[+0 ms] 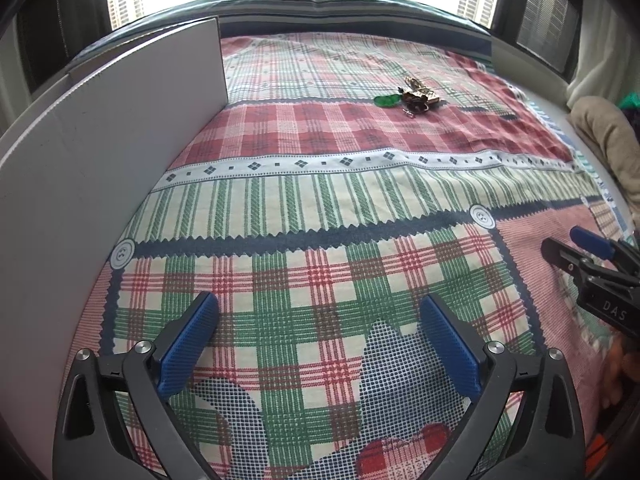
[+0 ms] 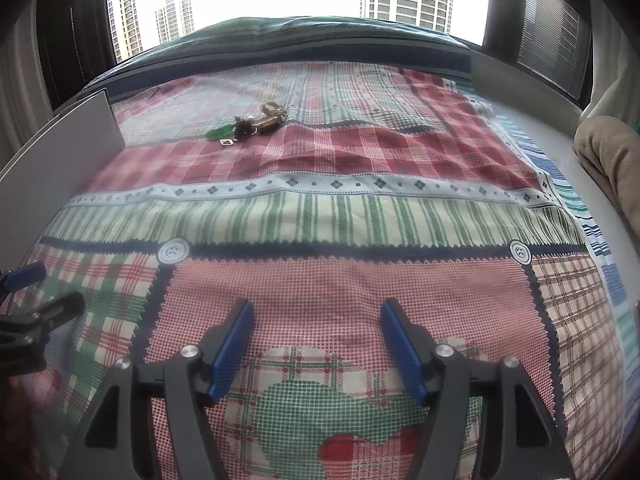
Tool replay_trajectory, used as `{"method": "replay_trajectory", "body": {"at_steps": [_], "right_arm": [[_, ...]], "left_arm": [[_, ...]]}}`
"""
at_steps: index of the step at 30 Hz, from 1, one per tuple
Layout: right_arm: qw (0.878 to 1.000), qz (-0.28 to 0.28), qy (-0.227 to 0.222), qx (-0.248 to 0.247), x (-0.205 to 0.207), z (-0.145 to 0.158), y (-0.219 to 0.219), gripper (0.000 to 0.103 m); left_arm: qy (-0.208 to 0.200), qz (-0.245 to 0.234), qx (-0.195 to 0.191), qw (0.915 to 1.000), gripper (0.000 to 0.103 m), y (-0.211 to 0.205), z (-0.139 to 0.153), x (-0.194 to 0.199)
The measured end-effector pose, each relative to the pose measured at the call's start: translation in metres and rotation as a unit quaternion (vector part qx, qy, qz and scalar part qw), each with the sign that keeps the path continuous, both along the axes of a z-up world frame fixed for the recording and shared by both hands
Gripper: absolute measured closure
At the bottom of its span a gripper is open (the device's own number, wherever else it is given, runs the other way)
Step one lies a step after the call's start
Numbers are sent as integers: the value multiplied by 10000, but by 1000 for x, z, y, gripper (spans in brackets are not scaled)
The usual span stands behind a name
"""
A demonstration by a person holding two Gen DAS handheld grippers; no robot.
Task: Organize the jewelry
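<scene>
A small heap of jewelry point(image 1: 416, 96) lies far out on the plaid cloth: gold-coloured chains, dark pieces and a green pendant point(image 1: 386, 100). The right wrist view has the same heap point(image 2: 256, 124) at upper left, with a small silver clasp beside it. My left gripper point(image 1: 318, 312) hovers low over the near part of the cloth, its blue pads wide apart and nothing between them. My right gripper point(image 2: 316, 316) also stands open over the cloth, empty. Both are well short of the heap. The right gripper point(image 1: 568, 242) shows at the left view's right edge.
A white board point(image 1: 100, 152) stands upright along the left side of the cloth. A beige bundle of fabric point(image 2: 612, 148) lies at the right edge. Behind the cloth is a window with tower blocks outside. The plaid cloth point(image 1: 320, 184) covers the surface between grippers and heap.
</scene>
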State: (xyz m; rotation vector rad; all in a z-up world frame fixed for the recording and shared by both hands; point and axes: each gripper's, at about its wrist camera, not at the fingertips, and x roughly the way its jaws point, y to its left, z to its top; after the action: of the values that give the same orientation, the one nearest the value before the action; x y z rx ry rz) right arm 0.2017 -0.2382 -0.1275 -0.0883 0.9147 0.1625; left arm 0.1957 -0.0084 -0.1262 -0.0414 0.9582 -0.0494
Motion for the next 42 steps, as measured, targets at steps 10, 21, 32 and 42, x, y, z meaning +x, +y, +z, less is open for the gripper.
{"method": "replay_trajectory", "body": {"at_steps": [10,21,32,42], "right_arm": [[10000,54,19,32,0,-1,1,32],[9999,99,33,74,0,-1,1,28],[9999,94,31,74,0,-1,1,28],[9999,96,31,88,1,-1,2,28]], "left_arm": [[-281,-858,-268,9956,3,-36,48,88],[-111,-2037,1256,9709,8,-113,15,199],[0,-1674,-36,9859,87,-79,12,192],[-7,-1428,-68,9897,89,-21,41,47]]}}
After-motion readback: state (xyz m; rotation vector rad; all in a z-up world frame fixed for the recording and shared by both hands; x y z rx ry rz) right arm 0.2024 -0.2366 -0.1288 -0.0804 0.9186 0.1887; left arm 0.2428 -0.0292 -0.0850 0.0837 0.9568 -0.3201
